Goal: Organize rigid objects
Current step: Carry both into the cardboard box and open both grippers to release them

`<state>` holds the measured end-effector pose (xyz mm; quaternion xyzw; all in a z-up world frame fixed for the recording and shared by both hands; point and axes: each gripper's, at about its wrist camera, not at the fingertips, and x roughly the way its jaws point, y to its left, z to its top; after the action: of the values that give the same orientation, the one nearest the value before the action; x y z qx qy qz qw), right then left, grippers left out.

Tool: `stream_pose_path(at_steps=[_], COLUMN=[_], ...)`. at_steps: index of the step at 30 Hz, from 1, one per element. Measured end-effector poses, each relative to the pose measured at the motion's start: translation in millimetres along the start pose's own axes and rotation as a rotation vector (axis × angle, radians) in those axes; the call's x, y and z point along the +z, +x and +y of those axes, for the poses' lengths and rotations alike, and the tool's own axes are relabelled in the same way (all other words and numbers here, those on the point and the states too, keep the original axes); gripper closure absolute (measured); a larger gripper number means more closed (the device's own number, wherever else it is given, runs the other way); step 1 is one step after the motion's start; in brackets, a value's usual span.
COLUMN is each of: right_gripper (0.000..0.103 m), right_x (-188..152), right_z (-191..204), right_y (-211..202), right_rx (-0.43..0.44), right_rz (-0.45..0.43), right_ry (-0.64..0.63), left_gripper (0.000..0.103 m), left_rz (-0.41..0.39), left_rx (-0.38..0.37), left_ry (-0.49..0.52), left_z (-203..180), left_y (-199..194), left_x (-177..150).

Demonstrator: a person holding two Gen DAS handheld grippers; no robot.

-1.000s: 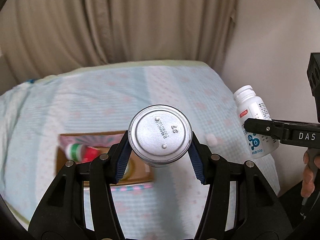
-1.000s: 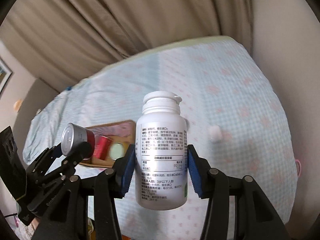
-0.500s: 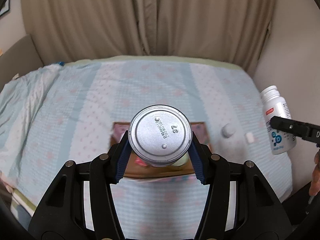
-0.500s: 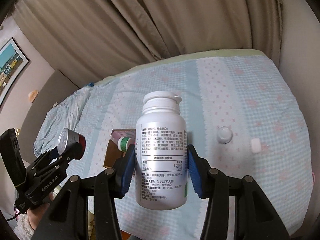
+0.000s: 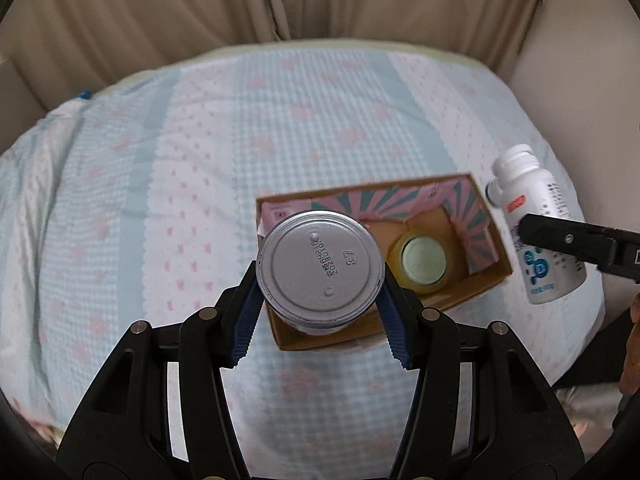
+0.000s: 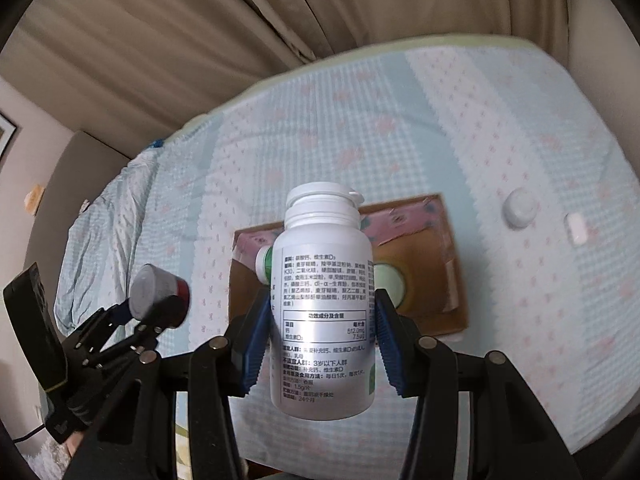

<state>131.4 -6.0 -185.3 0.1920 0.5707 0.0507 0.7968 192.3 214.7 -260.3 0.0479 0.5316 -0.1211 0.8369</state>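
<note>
My left gripper [image 5: 320, 312] is shut on a metal can [image 5: 320, 266] with a silver bottom and red side, held in the air over the near left part of an open cardboard box [image 5: 494, 254]. The can also shows in the right wrist view [image 6: 160, 298]. My right gripper [image 6: 320, 344] is shut on a white supplement bottle [image 6: 322, 312], held above the box [image 6: 452, 304]; it also shows in the left wrist view [image 5: 536, 232]. Inside the box lies a tape roll [image 5: 422, 260] and a green-and-white bottle [image 6: 265, 261].
The box rests on a bed with a light blue patterned sheet [image 5: 200, 160]. A small white round lid [image 6: 520, 208] and a small white block [image 6: 576, 229] lie on the sheet right of the box. Beige curtains [image 5: 280, 0] hang behind; a wall stands on the right.
Both grippers have moved forward and lower over the bed, so the box is closer and larger. The can now hangs over the box's near left part. Both grips are unchanged.
</note>
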Motion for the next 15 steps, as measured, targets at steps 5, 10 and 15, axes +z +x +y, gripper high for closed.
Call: stream_pose_path(at_steps=[5,10,15], right_gripper=[0.057,0.057,0.057], right_x=[0.1,0.6,3.0], right_z=[9.7,5.9,-6.8], right_y=[45.9,91.7,137.1], right_rx=[-0.024,-0.052,-0.057], right_rz=[0.084,0.172,0.247], right_ry=[0.023,0.055,0.129], left_gripper=[0.052,0.052,0.052], left_rz=[0.081,0.171,0.236], left_rx=[-0.031,-0.041,-0.049], left_ry=[0.025,0.063,0.093], left_z=[7.1,8.9,7.6], left_y=[37.0,78.5,115.6], left_x=[-2.1,-7.9,-11.5])
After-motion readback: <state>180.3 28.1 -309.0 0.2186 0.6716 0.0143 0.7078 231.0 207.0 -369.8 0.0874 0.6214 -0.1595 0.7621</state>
